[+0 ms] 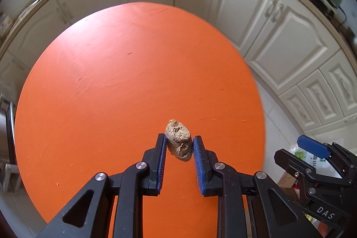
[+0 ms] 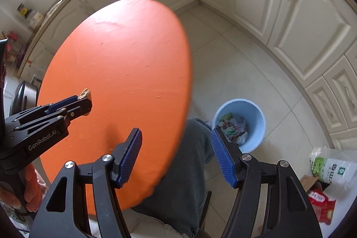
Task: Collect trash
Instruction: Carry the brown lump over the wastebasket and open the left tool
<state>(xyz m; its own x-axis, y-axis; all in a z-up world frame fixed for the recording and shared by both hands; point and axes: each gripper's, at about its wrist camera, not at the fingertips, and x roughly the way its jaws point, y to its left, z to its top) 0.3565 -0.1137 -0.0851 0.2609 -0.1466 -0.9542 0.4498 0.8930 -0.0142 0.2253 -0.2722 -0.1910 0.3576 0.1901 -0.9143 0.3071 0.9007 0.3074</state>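
A brown crumpled lump of trash hangs above the orange round table, and my left gripper is shut on it with both blue pads against its sides. In the right wrist view the left gripper sits at the left over the table, the lump poking out past its tips. My right gripper is open with nothing between its fingers, over the table's near right edge. It also shows at the lower right of the left wrist view. A light blue bin stands on the floor right of the table, holding crumpled wrappers.
Cream cabinets wrap round the tiled floor. A person's grey trouser leg lies between table and bin, and a hand holds the left gripper. A white-green bag and a red packet lie at lower right.
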